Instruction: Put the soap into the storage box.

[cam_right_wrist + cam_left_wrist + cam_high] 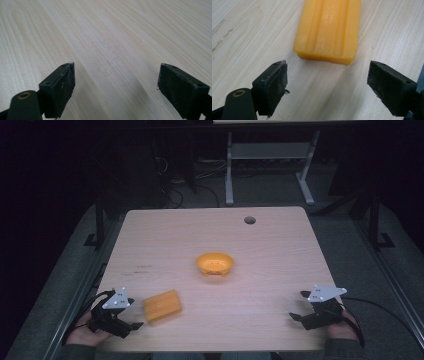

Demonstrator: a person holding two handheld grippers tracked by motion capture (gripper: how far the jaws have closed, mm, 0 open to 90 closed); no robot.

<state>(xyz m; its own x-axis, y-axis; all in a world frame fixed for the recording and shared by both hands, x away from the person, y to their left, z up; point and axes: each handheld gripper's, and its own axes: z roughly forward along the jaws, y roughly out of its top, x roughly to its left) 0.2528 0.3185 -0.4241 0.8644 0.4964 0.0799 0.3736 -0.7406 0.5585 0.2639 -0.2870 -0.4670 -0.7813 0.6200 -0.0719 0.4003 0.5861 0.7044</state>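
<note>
An orange ridged block (pixel 162 305) lies flat on the wooden table (pixel 215 240) near its front left. My left gripper (pixel 134 319) stands open just to the block's left; in the left gripper view the block (pixel 328 28) lies a little beyond the gripper (pixel 328 83), clear of both pads. An orange bowl (pixel 215 263) stands at the table's middle. My right gripper (pixel 300 306) is open at the front right, and the right gripper view has its jaws (pixel 116 85) spread over bare wood.
A round cable hole (pixel 249 220) sits near the table's far edge. Beyond the table stand a white desk frame (pixel 270 165) and loose cables on a dark floor. Cables trail from both grippers.
</note>
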